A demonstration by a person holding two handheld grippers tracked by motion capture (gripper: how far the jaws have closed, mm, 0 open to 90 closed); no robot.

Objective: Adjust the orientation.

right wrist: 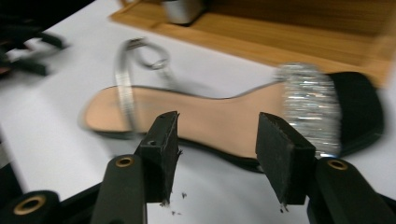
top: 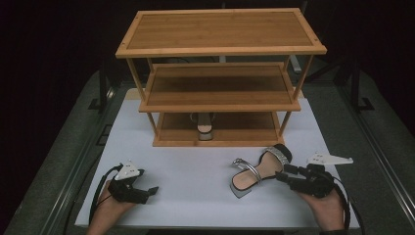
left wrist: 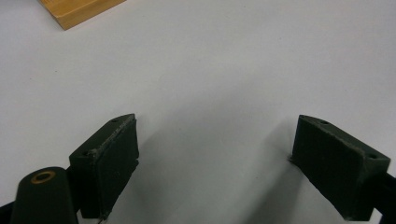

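From the high view the tan-soled sandal with a silver strap lies at the right gripper's ten o'clock below the three-tier wooden shelf rack on the white table, the left gripper idle and open at seven o'clock; its own view shows bare jaws; the right gripper view shows parted jaws just short of the sandal's edge, so they should straddle the sole's waist squarely before closing.

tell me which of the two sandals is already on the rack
The sandal standing on the wooden rack's bottom shelf, heel toward the camera. The other sandal, with the silver strap, lies on the white table by the right claw.

Glittery-strapped sandal lies by the smooth wooden rack.
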